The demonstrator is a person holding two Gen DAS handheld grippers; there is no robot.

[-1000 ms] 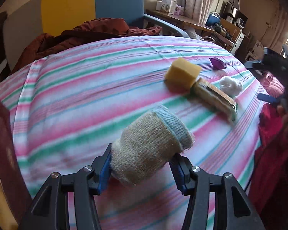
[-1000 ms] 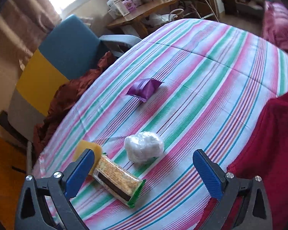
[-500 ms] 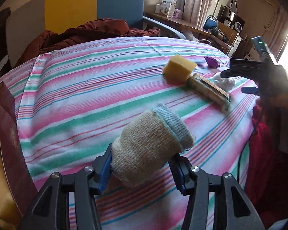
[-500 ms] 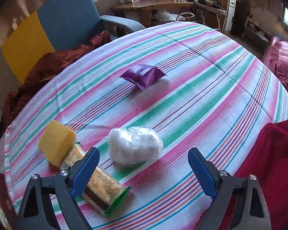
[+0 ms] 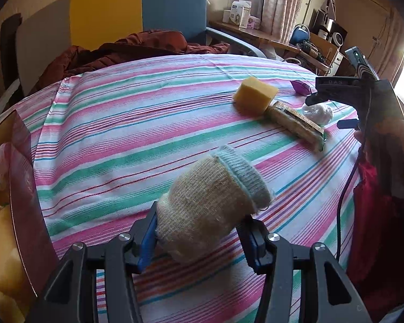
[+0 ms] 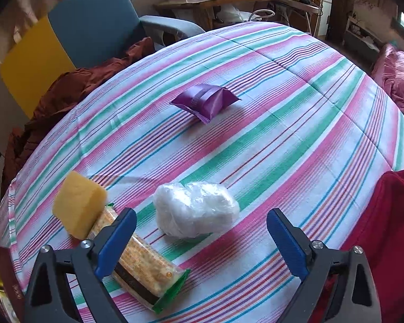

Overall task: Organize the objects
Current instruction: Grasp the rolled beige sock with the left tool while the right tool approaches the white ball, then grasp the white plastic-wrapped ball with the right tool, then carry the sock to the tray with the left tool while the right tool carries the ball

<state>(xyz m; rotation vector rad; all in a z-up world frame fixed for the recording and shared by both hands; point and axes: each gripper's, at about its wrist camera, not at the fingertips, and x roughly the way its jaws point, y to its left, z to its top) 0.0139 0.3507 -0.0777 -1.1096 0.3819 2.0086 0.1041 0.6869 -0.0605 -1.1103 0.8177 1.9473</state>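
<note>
My left gripper (image 5: 199,238) is shut on a beige knitted sock roll with a pale blue cuff (image 5: 212,202), held above the striped cloth (image 5: 126,140). My right gripper (image 6: 202,238) is open and empty, just before a white plastic-wrapped bundle (image 6: 195,211). To its left lie a yellow sponge block (image 6: 79,206) and a cracker packet (image 6: 141,265). A purple pouch (image 6: 204,101) lies farther back. In the left wrist view the sponge block (image 5: 255,95), packet (image 5: 296,123), bundle (image 5: 317,113) and right gripper (image 5: 334,106) show at the far right.
A dark red box (image 5: 21,188) holding soft items stands at the left edge. A blue and yellow armchair (image 5: 137,10) with a rust-coloured garment (image 5: 132,48) is behind. Red fabric (image 6: 385,231) lies at the right edge. A cluttered wooden desk (image 6: 212,0) is farther back.
My left gripper has drawn back and left with the sock roll; the box has come further into view. My right gripper has moved closer to the white bundle, still open.
</note>
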